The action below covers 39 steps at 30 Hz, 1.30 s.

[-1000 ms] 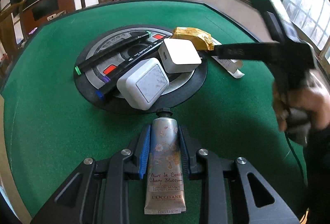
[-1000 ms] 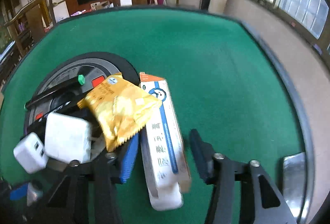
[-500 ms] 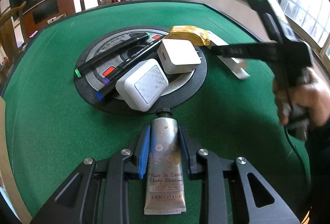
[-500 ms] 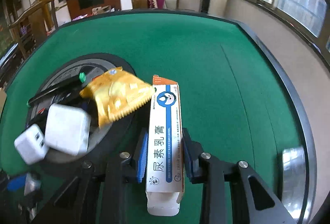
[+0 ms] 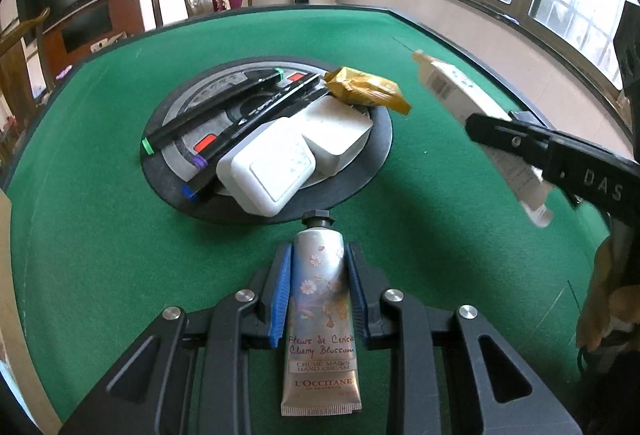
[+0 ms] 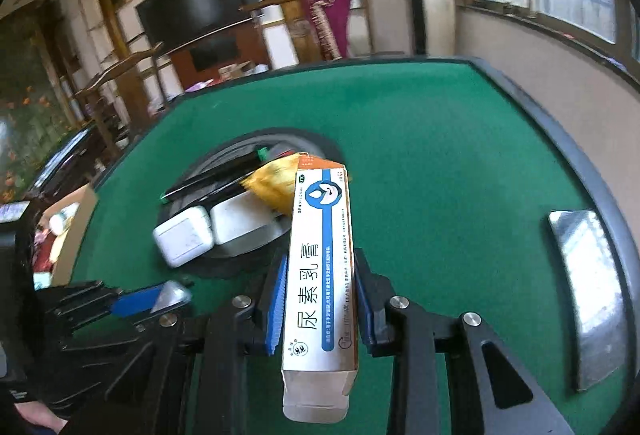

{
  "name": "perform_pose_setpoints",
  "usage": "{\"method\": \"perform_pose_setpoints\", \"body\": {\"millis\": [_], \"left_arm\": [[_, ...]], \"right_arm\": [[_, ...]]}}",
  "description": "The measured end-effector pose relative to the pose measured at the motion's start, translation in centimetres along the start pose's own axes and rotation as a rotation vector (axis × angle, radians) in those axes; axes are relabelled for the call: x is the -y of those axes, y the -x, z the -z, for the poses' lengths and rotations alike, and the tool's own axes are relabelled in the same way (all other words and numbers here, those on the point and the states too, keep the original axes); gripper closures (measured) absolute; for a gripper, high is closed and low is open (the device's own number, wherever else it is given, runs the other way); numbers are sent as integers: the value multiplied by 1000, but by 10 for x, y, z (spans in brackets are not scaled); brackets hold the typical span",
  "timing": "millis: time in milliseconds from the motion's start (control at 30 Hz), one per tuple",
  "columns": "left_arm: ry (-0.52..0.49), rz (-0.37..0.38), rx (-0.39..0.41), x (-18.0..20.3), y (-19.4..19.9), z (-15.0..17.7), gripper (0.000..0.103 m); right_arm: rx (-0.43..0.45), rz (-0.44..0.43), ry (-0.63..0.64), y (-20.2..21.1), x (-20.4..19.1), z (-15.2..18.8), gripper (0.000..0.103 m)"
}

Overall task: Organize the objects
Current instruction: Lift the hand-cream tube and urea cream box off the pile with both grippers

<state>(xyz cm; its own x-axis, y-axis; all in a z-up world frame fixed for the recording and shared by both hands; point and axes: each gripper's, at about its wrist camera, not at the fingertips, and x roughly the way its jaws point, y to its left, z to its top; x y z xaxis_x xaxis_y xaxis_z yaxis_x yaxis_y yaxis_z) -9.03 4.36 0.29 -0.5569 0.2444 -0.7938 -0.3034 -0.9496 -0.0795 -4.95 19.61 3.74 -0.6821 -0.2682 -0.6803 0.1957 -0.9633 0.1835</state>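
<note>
left hand-held gripper [image 5: 318, 295] was clamped on a hand cream tube [image 5: 320, 319], its cap at the edge of the round black tray [image 5: 372, 171] on the green worktop [image 5: 100, 235]. right hand-held gripper [image 6: 320, 309] had just closed on an ointment box [image 6: 320, 275], apparently lifted clear of the worktop, near the chargers [image 5: 272, 165], markers [image 5: 224, 107] and yellow packet [image 5: 366, 89].

Each fisheye looks forward and down along its own gripper's fingers, close over the green felt table [image 5: 100, 235]; both share the round black centre disc [image 5: 372, 163] ahead (right view from further right).
</note>
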Motion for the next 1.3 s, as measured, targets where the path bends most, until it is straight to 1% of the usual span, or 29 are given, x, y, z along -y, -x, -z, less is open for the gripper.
{"method": "perform_pose_setpoints", "body": {"millis": [100, 200, 300, 767, 1000, 1300], "left_arm": [[-9, -4, 7, 2, 1, 0, 77], [-4, -3, 12, 1, 2, -1, 77], [-1, -2, 20, 0, 4, -2, 77], [22, -8, 105, -4, 30, -7, 77], [59, -16, 152, -20, 47, -9, 77], [145, -36, 204, -57, 70, -8, 77]], "right_arm": [[-15, -23, 35, -9, -13, 3, 71], [-13, -25, 72, -9, -28, 7, 71], [-11, -28, 83, -11, -32, 8, 71], [1, -52, 54, -5, -53, 19, 71], [5, -81, 64, -3, -75, 23, 70], [8, -120, 86, -2, -97, 28, 70]]}}
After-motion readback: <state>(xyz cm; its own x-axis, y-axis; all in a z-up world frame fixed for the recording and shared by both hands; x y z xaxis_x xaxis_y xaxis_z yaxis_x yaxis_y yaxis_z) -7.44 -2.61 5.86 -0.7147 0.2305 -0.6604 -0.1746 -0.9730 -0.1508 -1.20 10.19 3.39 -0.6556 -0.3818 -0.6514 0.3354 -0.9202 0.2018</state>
